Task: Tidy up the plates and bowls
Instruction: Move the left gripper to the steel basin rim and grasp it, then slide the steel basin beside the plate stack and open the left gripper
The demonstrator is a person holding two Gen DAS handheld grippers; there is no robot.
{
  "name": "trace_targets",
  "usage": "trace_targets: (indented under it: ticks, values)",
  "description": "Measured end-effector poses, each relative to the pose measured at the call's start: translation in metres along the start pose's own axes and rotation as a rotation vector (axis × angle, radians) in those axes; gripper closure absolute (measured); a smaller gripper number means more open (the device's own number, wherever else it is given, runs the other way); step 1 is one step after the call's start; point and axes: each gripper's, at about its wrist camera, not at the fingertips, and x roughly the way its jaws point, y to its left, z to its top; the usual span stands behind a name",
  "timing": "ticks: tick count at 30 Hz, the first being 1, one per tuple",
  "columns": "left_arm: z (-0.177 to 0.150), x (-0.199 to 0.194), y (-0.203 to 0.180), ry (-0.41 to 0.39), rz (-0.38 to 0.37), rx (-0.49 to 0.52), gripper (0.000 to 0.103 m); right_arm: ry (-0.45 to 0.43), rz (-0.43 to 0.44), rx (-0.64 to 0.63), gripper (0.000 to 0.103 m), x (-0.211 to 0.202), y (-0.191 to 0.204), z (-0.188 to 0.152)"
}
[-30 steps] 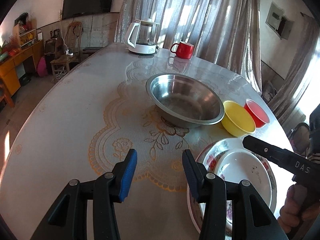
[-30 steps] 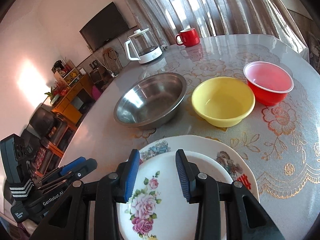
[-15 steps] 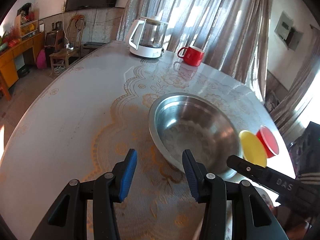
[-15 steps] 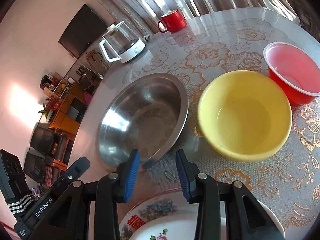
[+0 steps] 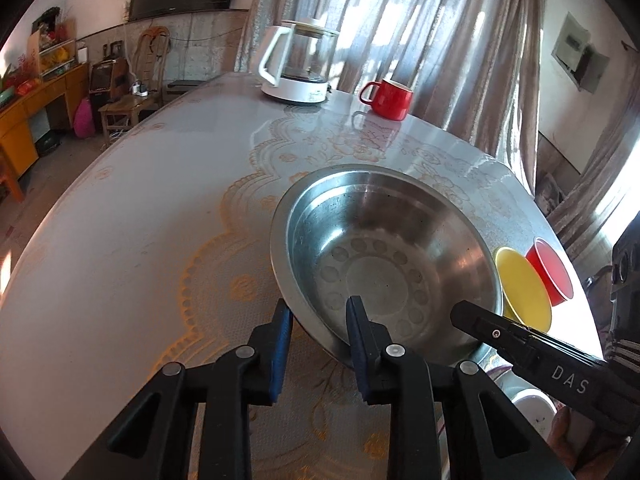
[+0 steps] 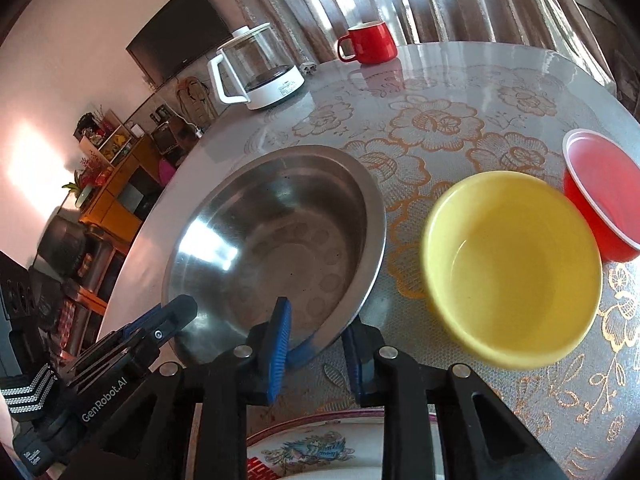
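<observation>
A large steel bowl sits mid-table; it also shows in the right wrist view. My left gripper is open, its jaws astride the bowl's near rim, one inside and one outside. My right gripper is open, astride the same bowl's rim further right. A yellow bowl and a red bowl stand right of the steel bowl. Stacked floral plates lie below my right gripper.
A glass kettle and a red mug stand at the far side of the round table. Curtains hang behind. The table's edge curves close on the left, with furniture beyond it.
Both grippers moved forward from above the plates to the steel bowl. Their jaws now straddle its near rim. The bowls have not moved.
</observation>
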Motion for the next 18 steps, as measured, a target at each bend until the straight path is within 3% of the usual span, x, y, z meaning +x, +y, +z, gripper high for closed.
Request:
trace_targets:
  ticks: [12, 18]
  values:
    - [-0.051, -0.060, 0.050, -0.040, 0.134, -0.101, 0.073, 0.087, 0.122, -0.147, 0.079, 0.008, 0.060, -0.034]
    - [-0.077, -0.083, 0.072, -0.047, 0.147, -0.155, 0.073, 0.104, 0.144, -0.240, 0.079, 0.003, 0.087, -0.055]
